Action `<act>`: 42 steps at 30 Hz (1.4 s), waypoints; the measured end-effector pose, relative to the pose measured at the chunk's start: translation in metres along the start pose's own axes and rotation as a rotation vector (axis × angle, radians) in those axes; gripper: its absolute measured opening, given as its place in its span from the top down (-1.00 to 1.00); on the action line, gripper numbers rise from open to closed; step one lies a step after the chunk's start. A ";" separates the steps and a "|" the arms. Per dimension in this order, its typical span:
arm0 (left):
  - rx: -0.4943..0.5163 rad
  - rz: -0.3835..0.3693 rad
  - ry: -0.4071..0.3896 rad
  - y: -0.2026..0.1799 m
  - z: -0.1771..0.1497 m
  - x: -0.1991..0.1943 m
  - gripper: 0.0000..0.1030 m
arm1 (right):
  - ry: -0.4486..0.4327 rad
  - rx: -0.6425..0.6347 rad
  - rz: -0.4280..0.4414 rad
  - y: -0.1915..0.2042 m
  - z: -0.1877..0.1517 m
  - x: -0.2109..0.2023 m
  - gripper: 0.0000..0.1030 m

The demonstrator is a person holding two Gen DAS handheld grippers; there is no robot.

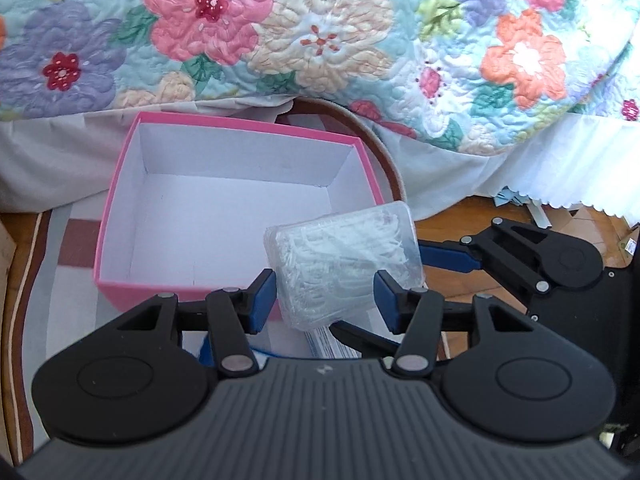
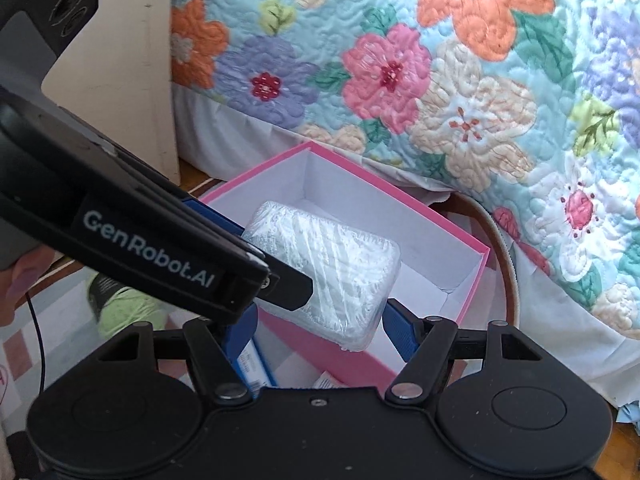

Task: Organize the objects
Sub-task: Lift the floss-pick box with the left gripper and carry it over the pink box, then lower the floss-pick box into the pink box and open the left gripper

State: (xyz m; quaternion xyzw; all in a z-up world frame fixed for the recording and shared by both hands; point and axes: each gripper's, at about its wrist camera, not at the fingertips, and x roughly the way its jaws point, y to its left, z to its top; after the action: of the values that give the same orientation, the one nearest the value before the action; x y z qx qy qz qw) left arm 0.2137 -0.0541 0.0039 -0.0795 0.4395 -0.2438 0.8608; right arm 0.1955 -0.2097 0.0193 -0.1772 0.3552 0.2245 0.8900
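A clear plastic box of white floss picks (image 1: 344, 264) hangs over the near right corner of an open pink box (image 1: 120, 200) with a bare white inside. My left gripper (image 1: 326, 300) has its blue pads on both sides of the floss box, apparently touching it. My right gripper (image 2: 320, 328) also flanks the same floss box (image 2: 332, 272), with small gaps at the pads; its fingers (image 1: 448, 256) reach in from the right in the left wrist view. The left gripper's body (image 2: 140, 248) crosses the right wrist view. The pink box (image 2: 476, 280) sits behind.
A floral quilt (image 1: 320, 40) with a white skirt hangs behind the pink box. The box stands on a striped round rug (image 1: 52, 280) over a wooden floor (image 1: 480, 216). Flat blue-and-white packs (image 2: 256, 364) lie under the grippers. A cream cabinet (image 2: 132, 60) stands at left.
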 end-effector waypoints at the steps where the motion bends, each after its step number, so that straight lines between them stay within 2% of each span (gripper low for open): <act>1: -0.003 0.005 0.008 0.002 0.005 0.007 -0.01 | 0.006 0.007 0.006 -0.005 0.003 0.006 -0.44; 4: -0.024 0.003 0.065 0.010 0.019 0.037 0.01 | 0.016 0.068 0.021 -0.024 0.014 0.025 -0.44; 8: -0.106 -0.032 0.084 0.027 0.031 0.075 -0.01 | 0.082 0.102 0.033 -0.046 0.021 0.057 -0.43; 12: -0.131 -0.022 0.109 0.035 0.037 0.103 -0.01 | 0.139 0.122 0.034 -0.062 0.017 0.085 -0.23; 17: -0.153 -0.005 0.123 0.043 0.046 0.132 -0.01 | 0.184 0.222 0.055 -0.085 0.013 0.116 -0.07; 25: -0.273 -0.016 0.166 0.064 0.050 0.174 -0.02 | 0.217 0.337 -0.013 -0.093 0.011 0.149 -0.06; 27: -0.312 -0.031 0.182 0.070 0.048 0.180 -0.01 | 0.217 0.305 -0.040 -0.087 0.012 0.152 -0.06; 31: -0.320 -0.041 0.191 0.073 0.045 0.184 -0.02 | 0.244 0.243 -0.070 -0.080 0.014 0.157 -0.04; 35: -0.327 -0.024 0.213 0.073 0.041 0.190 -0.02 | 0.300 0.126 -0.093 -0.070 0.015 0.165 0.15; 42: -0.307 0.010 0.196 0.064 0.038 0.191 -0.02 | 0.317 0.054 -0.100 -0.069 0.015 0.168 0.19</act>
State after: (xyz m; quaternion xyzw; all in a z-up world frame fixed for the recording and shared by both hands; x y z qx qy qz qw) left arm 0.3611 -0.0953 -0.1329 -0.1833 0.5539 -0.1761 0.7928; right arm 0.3490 -0.2146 -0.0789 -0.2038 0.4880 0.1392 0.8372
